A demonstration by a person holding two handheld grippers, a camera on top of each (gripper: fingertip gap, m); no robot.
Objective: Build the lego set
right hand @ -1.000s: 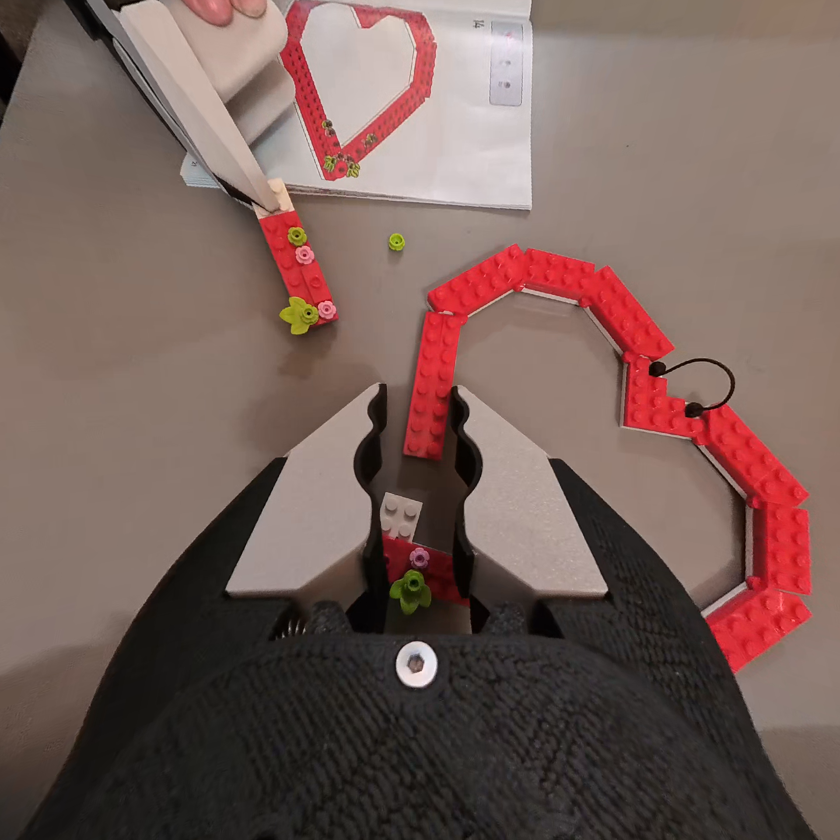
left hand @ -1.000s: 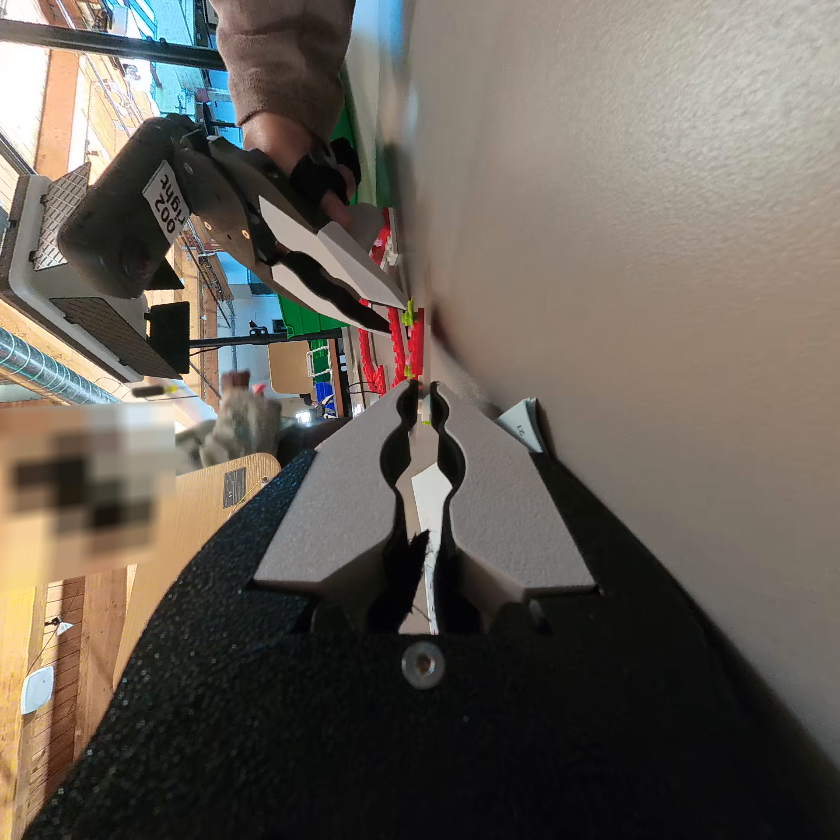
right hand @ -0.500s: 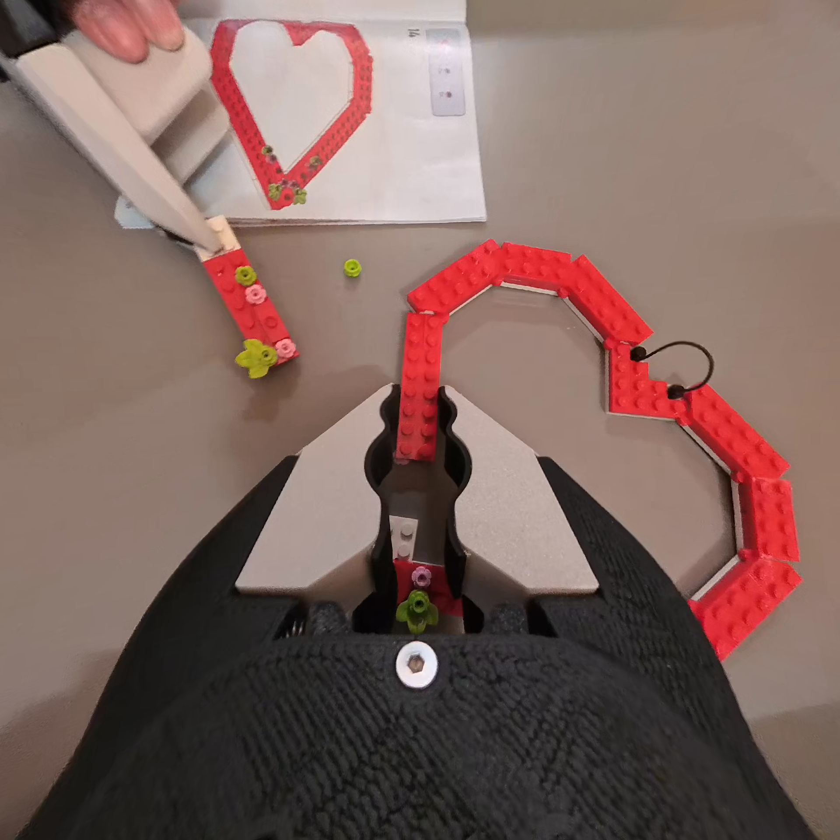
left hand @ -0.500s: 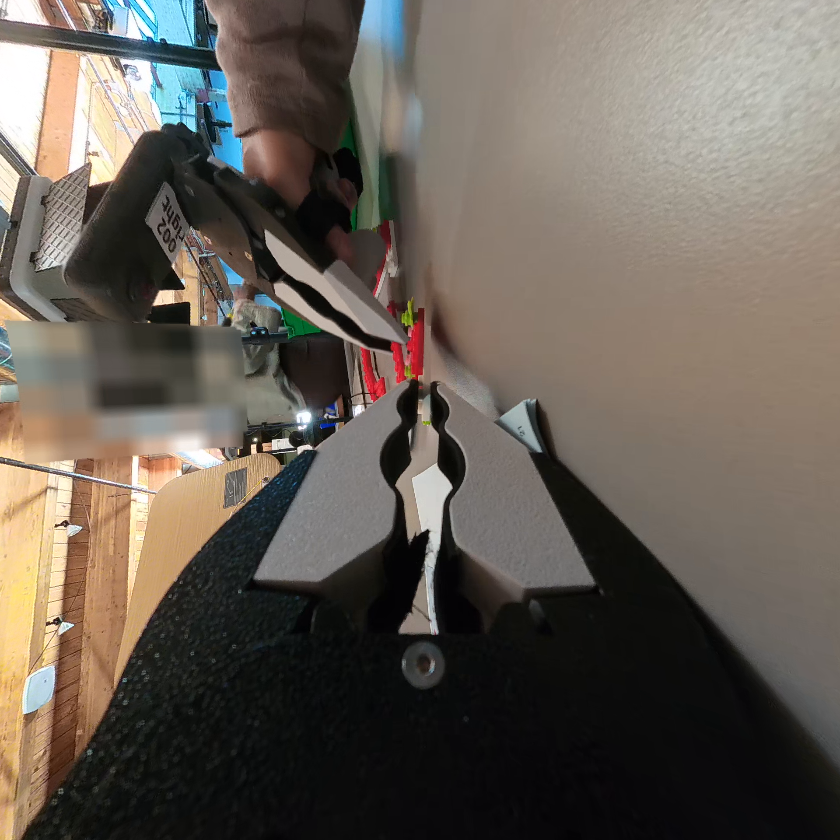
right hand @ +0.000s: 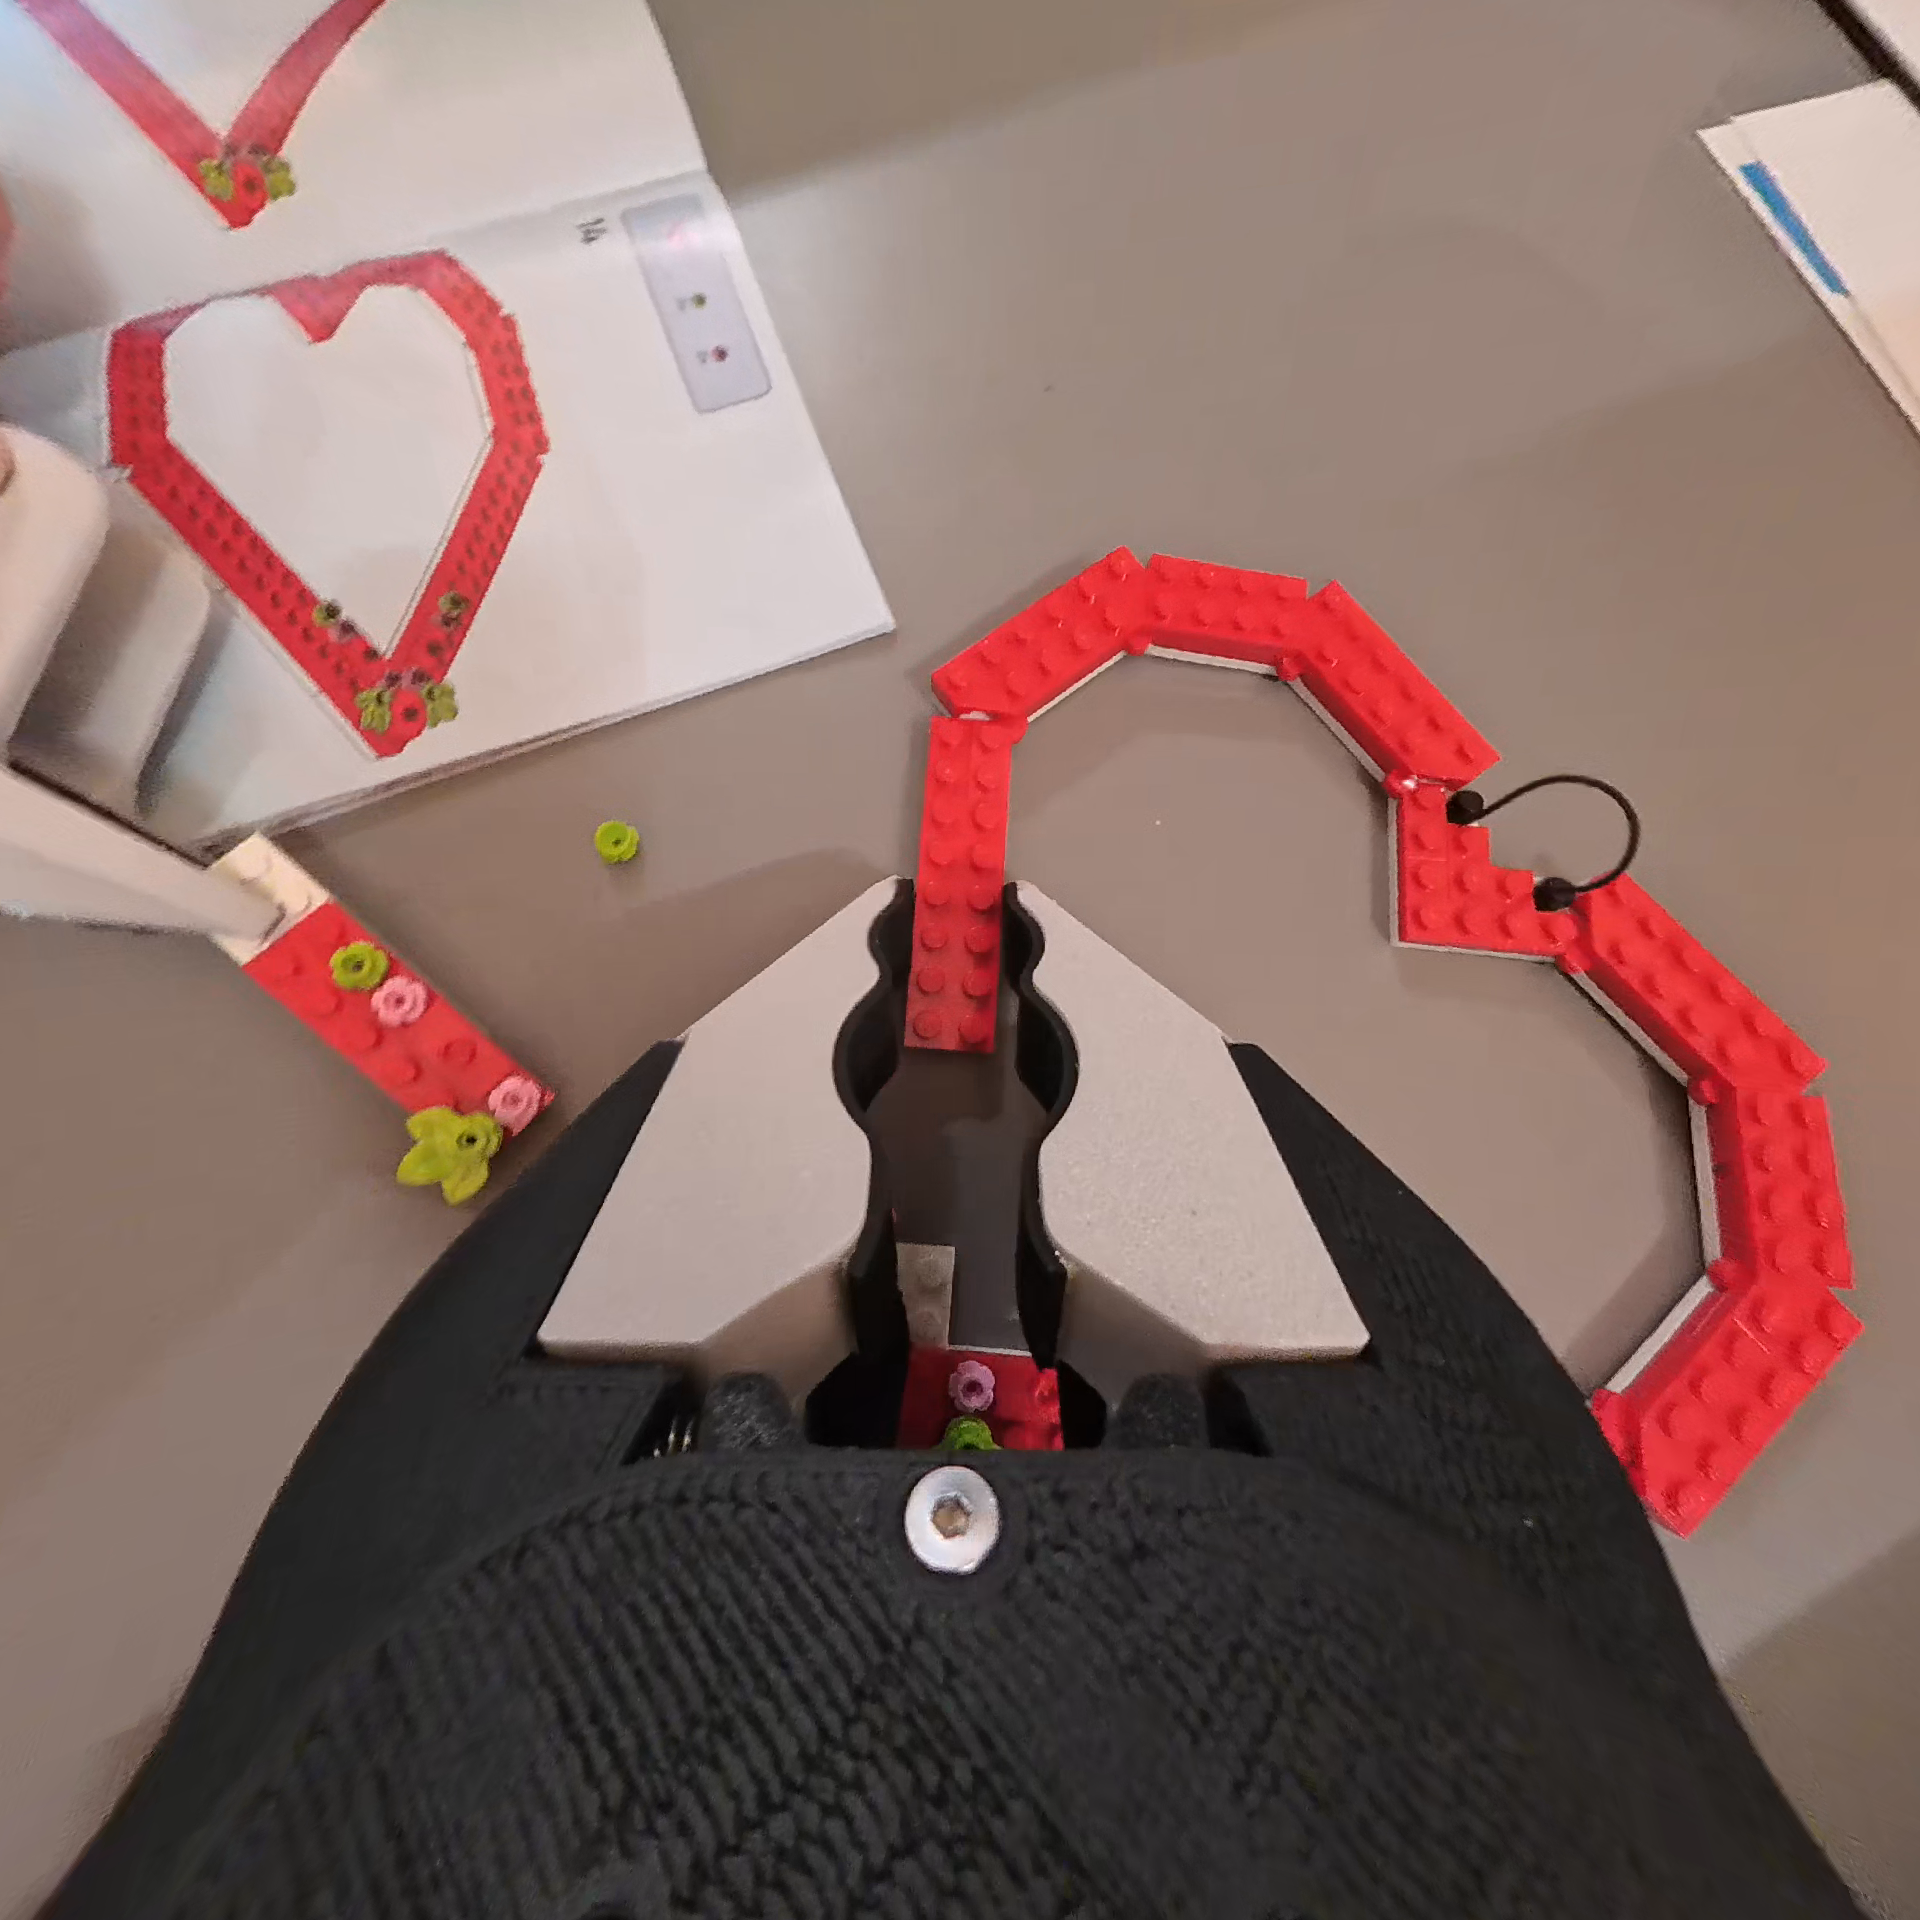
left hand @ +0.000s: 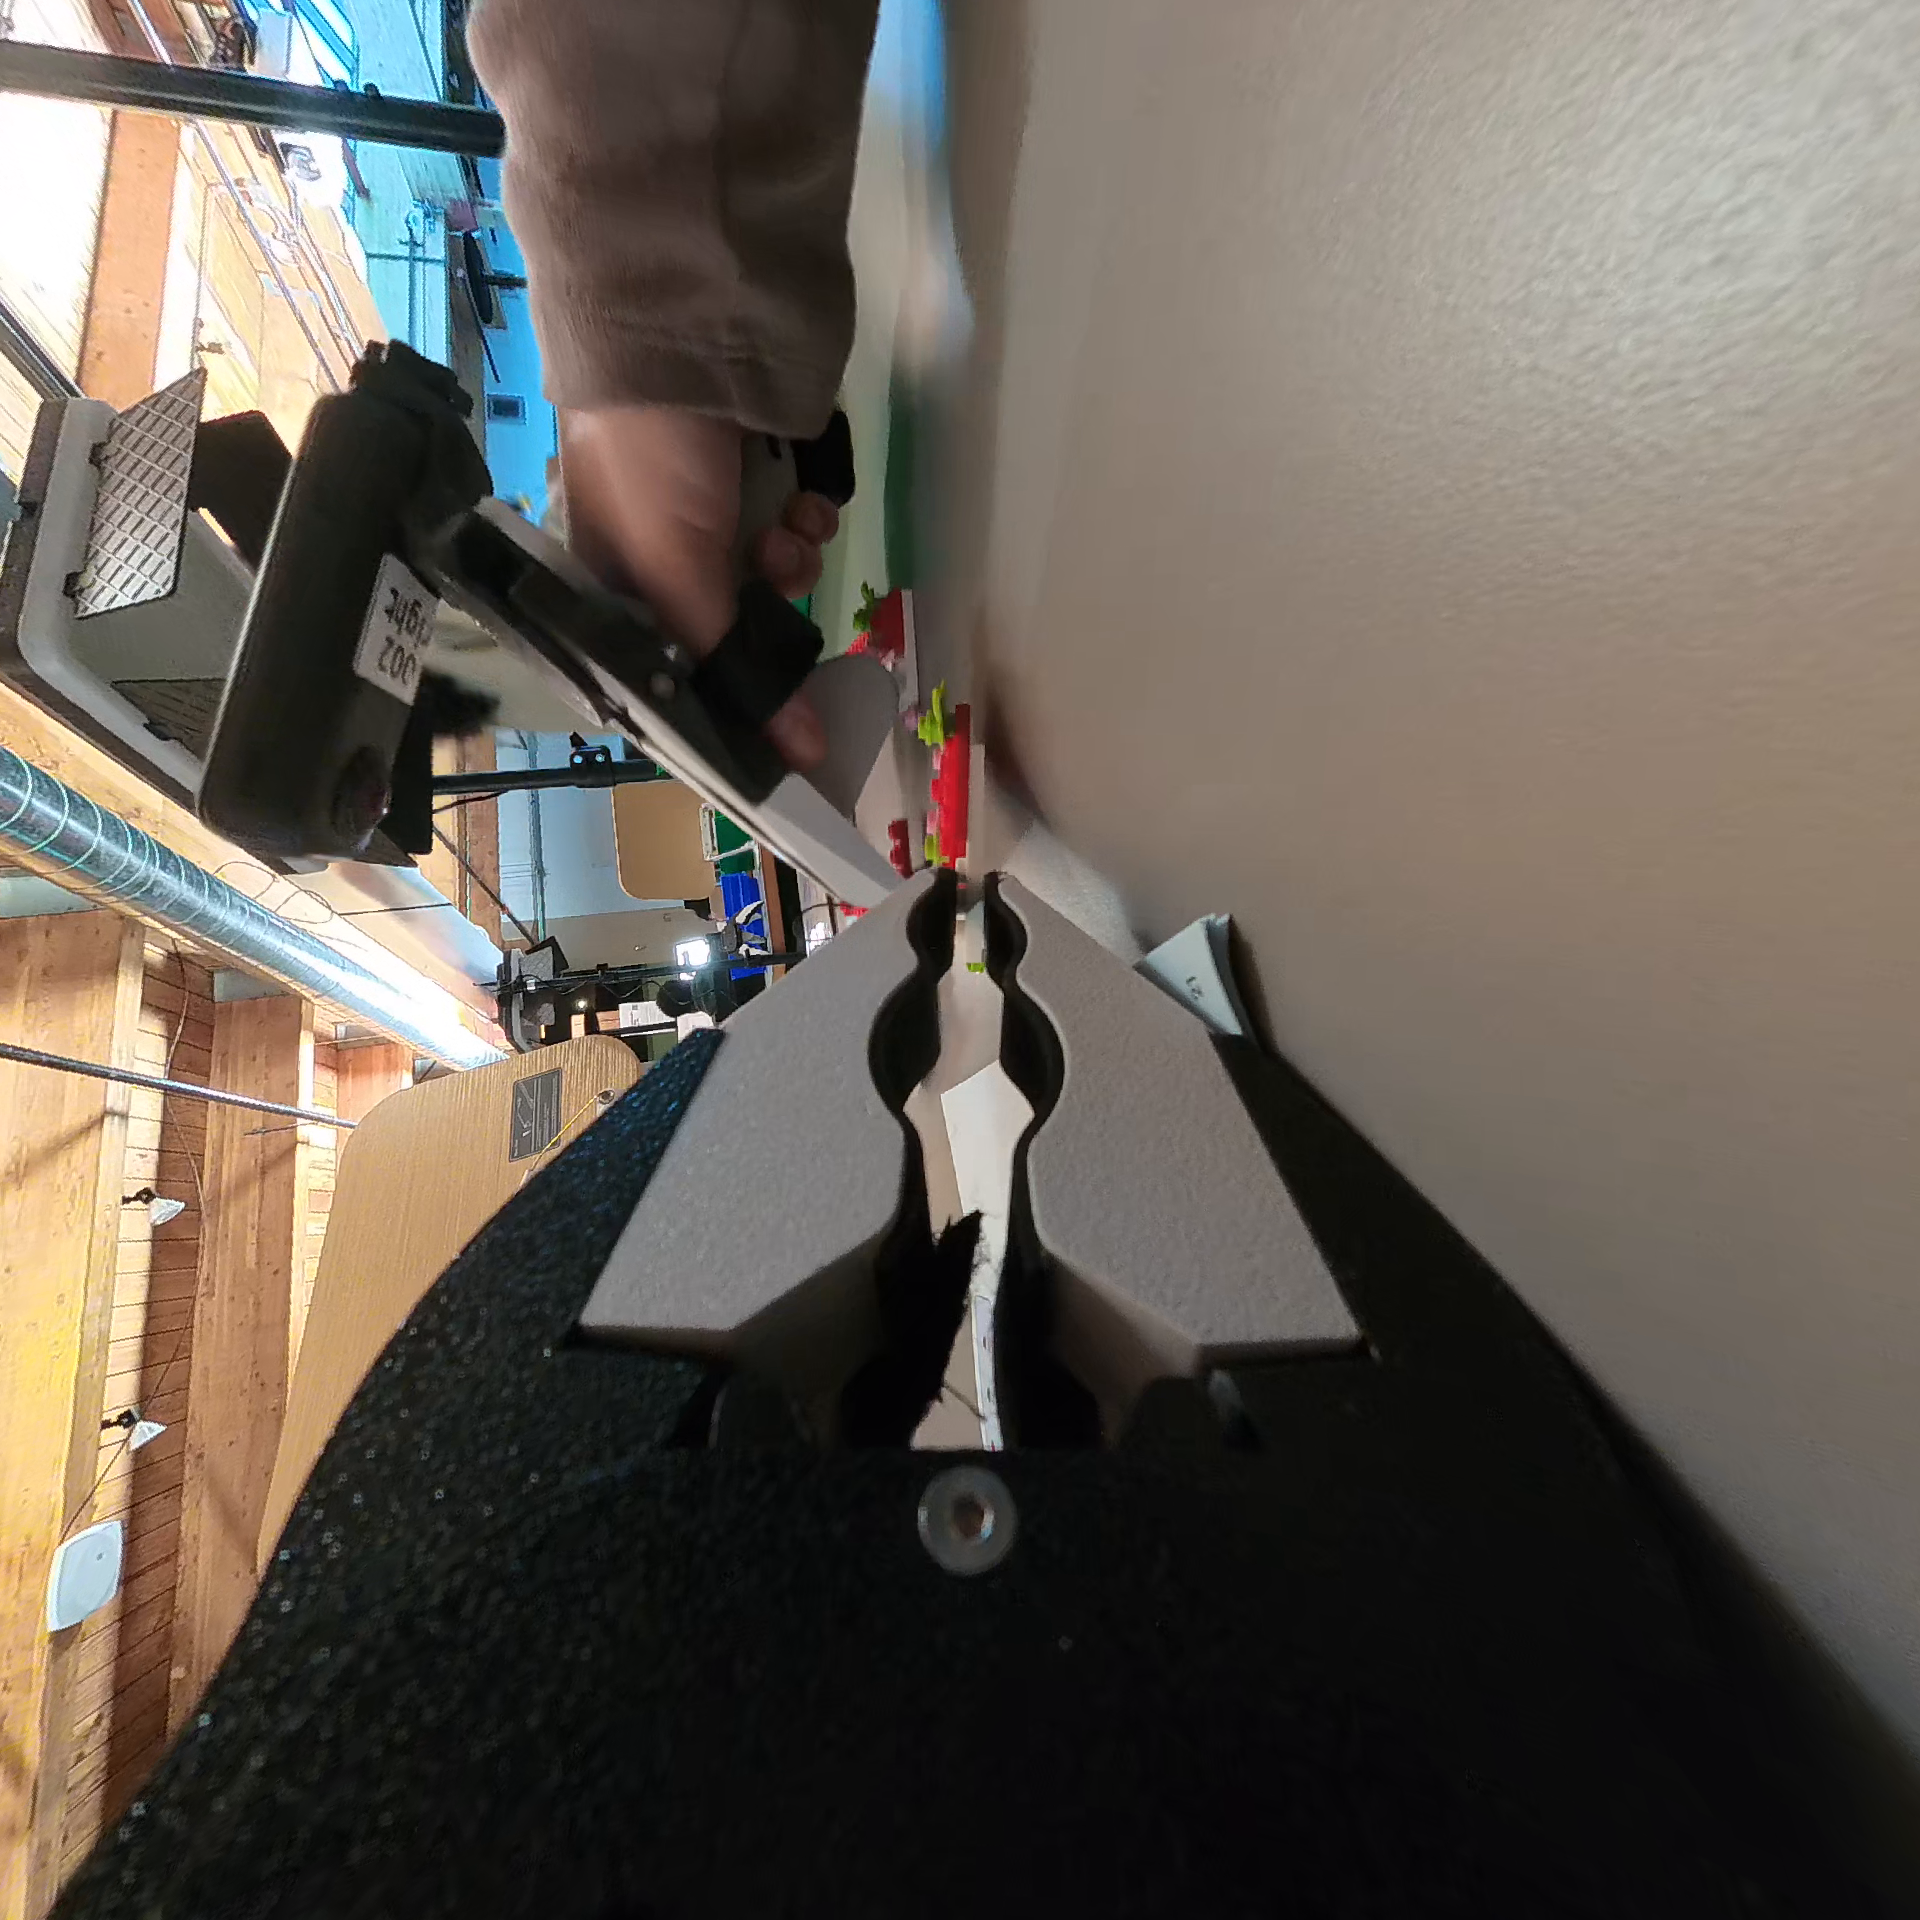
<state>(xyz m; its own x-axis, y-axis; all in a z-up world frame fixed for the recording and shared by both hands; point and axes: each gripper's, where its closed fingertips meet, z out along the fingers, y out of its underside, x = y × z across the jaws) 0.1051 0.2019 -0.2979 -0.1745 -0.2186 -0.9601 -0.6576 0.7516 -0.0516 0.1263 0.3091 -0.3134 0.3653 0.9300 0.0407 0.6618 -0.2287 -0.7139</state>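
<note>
In the right wrist view, a red hinged chain of plates (right hand: 1351, 686) with a black cord lies curved on the grey table (right hand: 1247, 312). My right gripper (right hand: 961, 891) is shut on its near end strip (right hand: 961, 935). A second red piece with a pink flower and green leaf (right hand: 971, 1392) lies under the jaws. My left gripper (left hand: 961, 885) is shut on the white end tab of a short red strip with green and pink flowers (right hand: 395, 1029). That gripper's fingers (right hand: 114, 883) enter the right wrist view from the left. The right gripper (left hand: 831, 831) also shows in the left wrist view.
An open instruction booklet (right hand: 623, 468) with heart pictures lies at the far left. A loose green stud (right hand: 616, 842) sits between booklet and chain. White papers (right hand: 1860, 229) lie at the far right. A person's hand (left hand: 675, 540) holds the right gripper.
My right gripper has moved forward over the chain's end strip and closed on it. The left gripper still holds the flower strip by its white tab.
</note>
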